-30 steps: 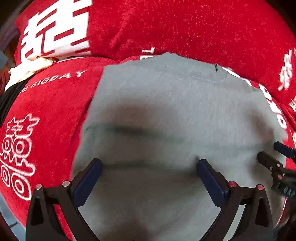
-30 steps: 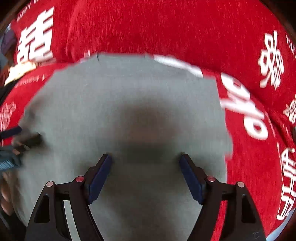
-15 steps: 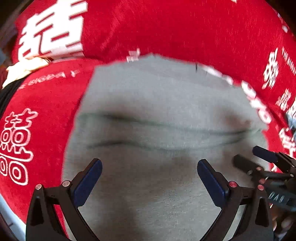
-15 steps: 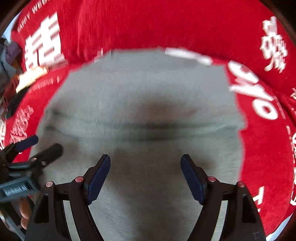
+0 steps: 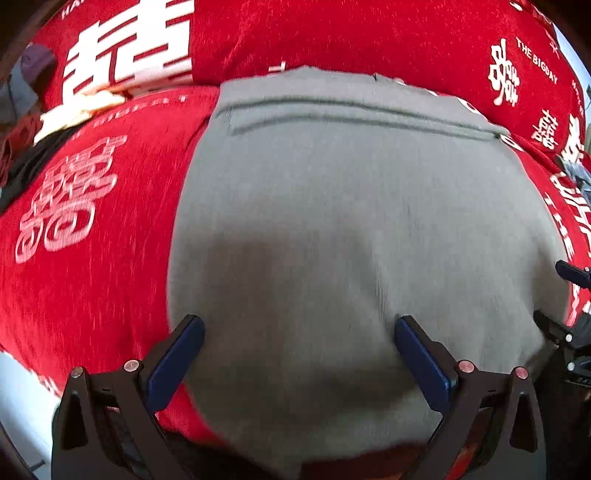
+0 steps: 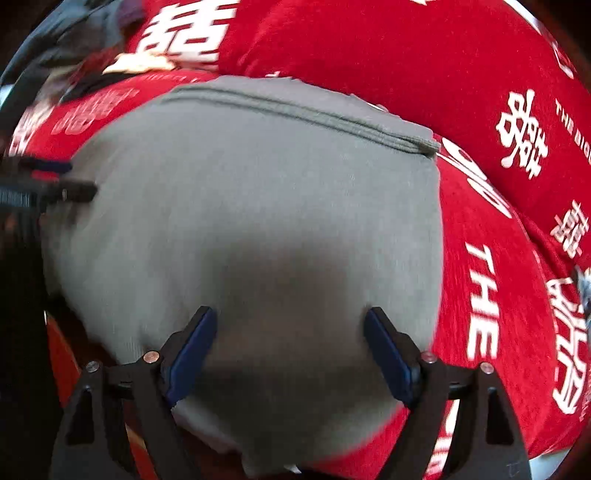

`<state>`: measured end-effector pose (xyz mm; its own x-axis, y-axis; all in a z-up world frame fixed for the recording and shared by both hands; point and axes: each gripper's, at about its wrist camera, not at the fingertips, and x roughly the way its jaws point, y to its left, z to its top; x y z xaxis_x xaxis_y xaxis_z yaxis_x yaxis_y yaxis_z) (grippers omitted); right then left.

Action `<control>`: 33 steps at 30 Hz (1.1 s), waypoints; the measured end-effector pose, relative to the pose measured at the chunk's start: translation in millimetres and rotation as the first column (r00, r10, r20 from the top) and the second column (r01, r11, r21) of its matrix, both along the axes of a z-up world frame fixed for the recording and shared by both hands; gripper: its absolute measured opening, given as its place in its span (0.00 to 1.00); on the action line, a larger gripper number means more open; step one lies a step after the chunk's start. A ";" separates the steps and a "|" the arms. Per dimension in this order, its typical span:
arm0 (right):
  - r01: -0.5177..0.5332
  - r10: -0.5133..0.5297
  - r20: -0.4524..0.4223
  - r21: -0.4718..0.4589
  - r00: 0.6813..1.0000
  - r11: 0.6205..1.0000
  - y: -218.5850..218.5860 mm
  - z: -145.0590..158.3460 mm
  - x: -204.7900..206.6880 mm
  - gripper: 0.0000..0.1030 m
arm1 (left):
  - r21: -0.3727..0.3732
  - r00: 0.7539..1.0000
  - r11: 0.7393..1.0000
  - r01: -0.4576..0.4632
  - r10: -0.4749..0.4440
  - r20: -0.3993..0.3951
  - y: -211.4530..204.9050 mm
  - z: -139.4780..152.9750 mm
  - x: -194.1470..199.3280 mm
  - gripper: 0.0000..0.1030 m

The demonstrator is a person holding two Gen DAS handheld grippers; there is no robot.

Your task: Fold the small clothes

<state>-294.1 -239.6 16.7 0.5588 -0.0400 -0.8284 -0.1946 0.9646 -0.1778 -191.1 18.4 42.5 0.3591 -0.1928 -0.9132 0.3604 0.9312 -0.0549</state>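
Observation:
A grey garment (image 5: 351,221) lies flat on a red cushion (image 5: 110,221), its folded layers showing as stacked edges along the far side (image 6: 295,110). My left gripper (image 5: 299,354) is open above the garment's near left part, holding nothing. My right gripper (image 6: 290,347) is open above the near right part, also empty. The right gripper's fingertips show at the right edge of the left wrist view (image 5: 569,273). The left gripper's fingertips show at the left edge of the right wrist view (image 6: 70,188). The garment's near edge hangs toward the cushion's front.
A red backrest cushion with white characters (image 5: 369,33) rises just behind the garment. Other clothes, white and dark, lie at the far left (image 5: 74,110). The cushion's front edge and a dark gap lie below the grippers (image 6: 22,332).
Both grippers have pulled back toward the near edge. The garment's crosswise wrinkles are gone, and a folded edge now lies along its far side.

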 end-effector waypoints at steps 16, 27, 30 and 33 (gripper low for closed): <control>-0.103 0.101 0.034 0.057 0.994 0.993 32.2 6.8 43.7 0.84 | 0.024 0.996 0.997 0.068 -0.069 0.051 -51.0 9.5 -4.5 1.00; -0.113 0.110 -0.033 -0.142 0.993 0.983 1.0 -11.0 -35.5 0.86 | 0.062 0.994 0.997 -0.054 0.060 -0.095 0.1 -1.6 -31.3 1.00; -0.070 0.068 -0.041 -0.059 0.997 0.996 -4.5 3.0 -33.0 0.86 | 0.031 0.992 0.992 -0.120 0.121 -0.029 13.6 17.6 -31.5 1.00; -0.029 0.029 0.001 0.043 1.000 0.999 -4.0 22.2 -11.1 0.86 | -0.028 0.987 0.987 -0.160 0.159 -0.016 10.4 27.9 -19.3 1.00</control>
<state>-305.2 -243.5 38.9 0.5599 0.0121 -0.8285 -0.2226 0.9653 -0.1364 -210.5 28.8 70.4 0.3751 -0.1602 -0.9130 0.2063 0.9747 -0.0862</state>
